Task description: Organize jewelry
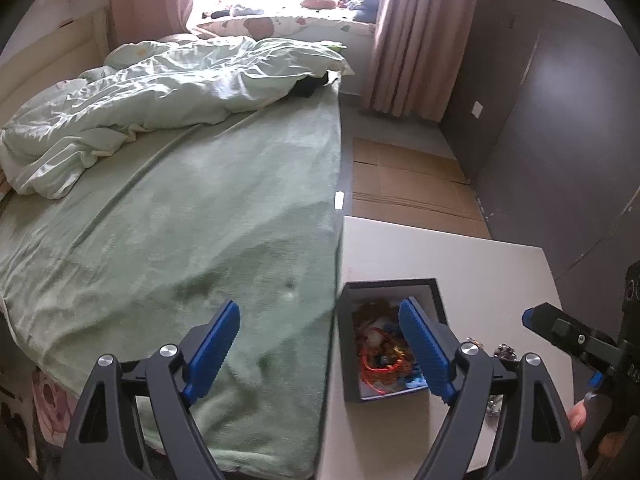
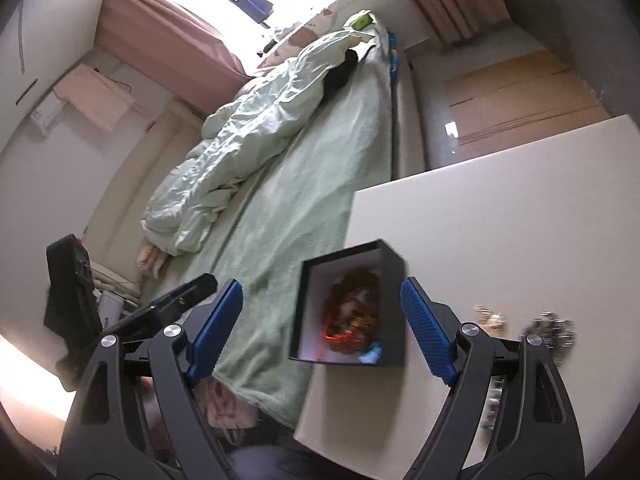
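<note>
**Box partly filled, loose pieces waiting on the table**

In the left wrist view, the left gripper (image 1: 320, 350) is hanging with its blue fingers wide apart and holding nothing. The left finger is sitting over the green bed (image 1: 200, 208), the right finger over the dark open box (image 1: 394, 340) at the lower centre of the frame. That box is standing on the white table (image 1: 480, 272), close to the table's left edge beside the bed. Inside it a tangle of red, orange and gold jewelry (image 1: 382, 354) is lying against the pale lining, with something blue near the lower corner. At the lower right, just past the right finger, a few small silvery loose pieces (image 1: 505, 352) are lying on the tabletop outside the box. The right gripper (image 1: 560, 326) is entering from the right edge; this view is not showing how its fingers stand.

In the right wrist view, the right gripper (image 2: 322, 324) is also spread wide and empty, framing the same box (image 2: 352, 304) at the lower centre. The colourful heap (image 2: 352, 320) is showing inside, somewhat blurred. To the right of the box, two small metallic clusters (image 2: 550, 328) are lying on the table (image 2: 500, 208), well outside it.

Judging from this, the sorting is underway: much is boxed already, while the silvery pieces are remaining to be collected.
</note>
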Demonstrator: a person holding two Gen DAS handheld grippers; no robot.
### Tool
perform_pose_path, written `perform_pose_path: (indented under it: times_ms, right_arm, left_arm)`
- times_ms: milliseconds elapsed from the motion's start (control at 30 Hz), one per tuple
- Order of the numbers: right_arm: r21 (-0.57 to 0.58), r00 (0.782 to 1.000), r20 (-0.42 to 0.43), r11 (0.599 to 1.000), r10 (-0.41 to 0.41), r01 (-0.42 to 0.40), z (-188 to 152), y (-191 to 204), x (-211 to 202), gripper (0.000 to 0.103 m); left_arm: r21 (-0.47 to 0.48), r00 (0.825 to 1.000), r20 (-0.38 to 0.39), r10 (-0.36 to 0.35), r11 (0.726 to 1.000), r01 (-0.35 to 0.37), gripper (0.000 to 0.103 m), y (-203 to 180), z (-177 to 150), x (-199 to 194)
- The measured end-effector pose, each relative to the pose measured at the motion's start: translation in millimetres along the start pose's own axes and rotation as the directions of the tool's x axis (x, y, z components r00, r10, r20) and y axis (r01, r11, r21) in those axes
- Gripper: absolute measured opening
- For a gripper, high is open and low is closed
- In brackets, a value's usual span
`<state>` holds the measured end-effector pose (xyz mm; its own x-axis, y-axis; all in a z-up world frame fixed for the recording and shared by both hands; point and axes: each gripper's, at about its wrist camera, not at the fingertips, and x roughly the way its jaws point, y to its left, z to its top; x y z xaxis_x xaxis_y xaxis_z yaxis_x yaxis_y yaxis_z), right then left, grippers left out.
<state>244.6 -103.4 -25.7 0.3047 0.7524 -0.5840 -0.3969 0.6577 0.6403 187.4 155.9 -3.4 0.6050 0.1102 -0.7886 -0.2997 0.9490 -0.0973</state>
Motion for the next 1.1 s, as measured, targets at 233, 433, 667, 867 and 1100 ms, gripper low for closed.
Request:
perform_pose_path:
  times_ms: [233,433,667,867,1100]
  right_arm:
    - [-0.065,0.996,-0.018,0.994,-0.085,0.083,-1,-18,-26,0.081]
    - [-0.112,0.988,-0.043,0.984,-0.148,0.142,-10,-35,-44,0.081]
    - [-0.122,0.974,-0.074,0.971,-0.214,0.204,-23,-55,-56,0.081]
    - [-0.105,0.959,-0.092,0.96,-0.267,0.258,-39,-75,-68,0.078]
    - [-0.033,0.95,-0.078,0.953,-0.303,0.301,-45,-101,-86,0.071]
  left_arm:
    - [0.03,0.998,0.001,-0.055,0.998,0.055,0.08,-28,-11,-3]
    - [0.04,0.995,-0.006,-0.098,0.994,0.098,0.08,-49,-19,-1]
    - [0.072,0.99,-0.033,-0.141,0.987,0.143,0.08,-82,-35,6]
    - [0.103,0.981,-0.073,-0.182,0.977,0.189,0.072,-107,-52,14]
    - [0.14,0.962,-0.153,-0.225,0.959,0.246,0.057,-139,-77,31]
